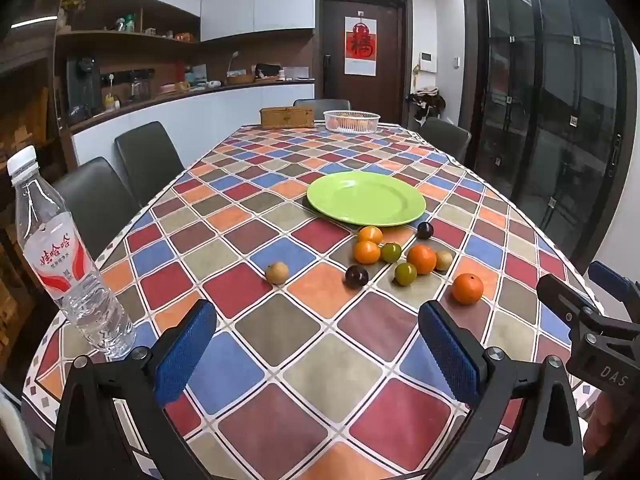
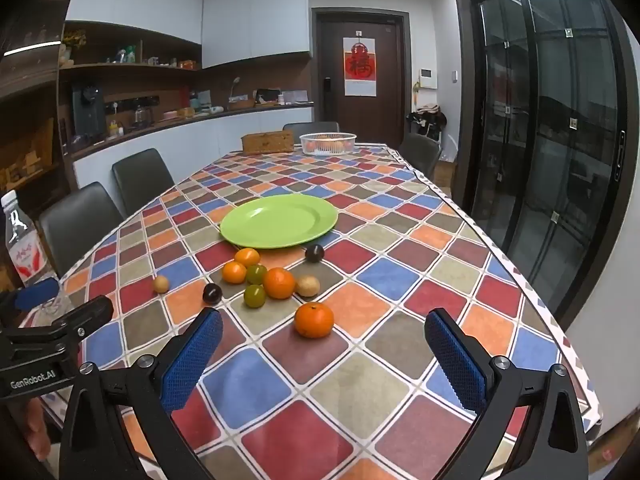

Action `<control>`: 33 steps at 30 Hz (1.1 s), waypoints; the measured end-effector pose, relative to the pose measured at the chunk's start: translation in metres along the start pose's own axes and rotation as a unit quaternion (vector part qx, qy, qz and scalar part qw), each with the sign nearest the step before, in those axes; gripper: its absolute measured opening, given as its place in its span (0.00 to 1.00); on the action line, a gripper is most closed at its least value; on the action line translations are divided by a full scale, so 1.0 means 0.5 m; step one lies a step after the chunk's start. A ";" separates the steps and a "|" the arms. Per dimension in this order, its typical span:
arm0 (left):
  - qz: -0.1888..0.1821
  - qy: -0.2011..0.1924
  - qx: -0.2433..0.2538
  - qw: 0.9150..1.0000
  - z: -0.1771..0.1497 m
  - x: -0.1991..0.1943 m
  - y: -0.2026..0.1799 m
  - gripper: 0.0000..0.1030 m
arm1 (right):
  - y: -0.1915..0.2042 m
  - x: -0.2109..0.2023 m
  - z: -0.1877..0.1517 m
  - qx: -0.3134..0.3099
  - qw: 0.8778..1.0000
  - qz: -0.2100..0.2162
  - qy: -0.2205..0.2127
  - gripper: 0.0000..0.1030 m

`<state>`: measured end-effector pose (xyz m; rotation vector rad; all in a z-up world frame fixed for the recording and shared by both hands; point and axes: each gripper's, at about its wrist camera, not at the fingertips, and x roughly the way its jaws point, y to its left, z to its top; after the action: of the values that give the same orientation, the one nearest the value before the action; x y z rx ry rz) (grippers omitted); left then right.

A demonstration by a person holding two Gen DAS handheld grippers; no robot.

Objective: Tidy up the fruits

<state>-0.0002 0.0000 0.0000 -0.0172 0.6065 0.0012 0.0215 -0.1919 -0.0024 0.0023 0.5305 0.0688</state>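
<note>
An empty green plate (image 1: 366, 198) (image 2: 279, 221) lies mid-table on the checkered cloth. In front of it lie several small fruits: oranges (image 1: 467, 289) (image 2: 314, 320), two green fruits (image 1: 405, 273) (image 2: 254, 296), two dark plums (image 1: 356, 276) (image 2: 212, 293) and two tan fruits (image 1: 277, 272) (image 2: 161, 283). My left gripper (image 1: 318, 352) is open and empty, hovering over the near table edge. My right gripper (image 2: 324, 360) is open and empty, just short of the nearest orange. Each gripper shows at the other view's edge.
A water bottle (image 1: 60, 256) stands at the near left table corner. A white basket (image 1: 351, 121) and a wooden box (image 1: 286, 117) sit at the far end. Dark chairs (image 1: 146, 158) line the left side and the far end. Glass doors stand on the right.
</note>
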 end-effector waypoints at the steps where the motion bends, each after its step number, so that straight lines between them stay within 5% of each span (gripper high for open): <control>1: -0.001 0.002 0.001 1.000 0.000 0.001 0.000 1.00 | 0.000 0.000 0.000 0.001 1.000 0.000 -0.001 0.99; 33: -0.013 -0.006 0.004 1.000 0.007 -0.022 -0.002 1.00 | 0.004 -0.008 0.000 0.000 1.000 0.001 -0.003 0.99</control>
<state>-0.0074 -0.0007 0.0091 -0.0170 0.5949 -0.0259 0.0181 -0.1902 -0.0003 0.0030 0.5252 0.0712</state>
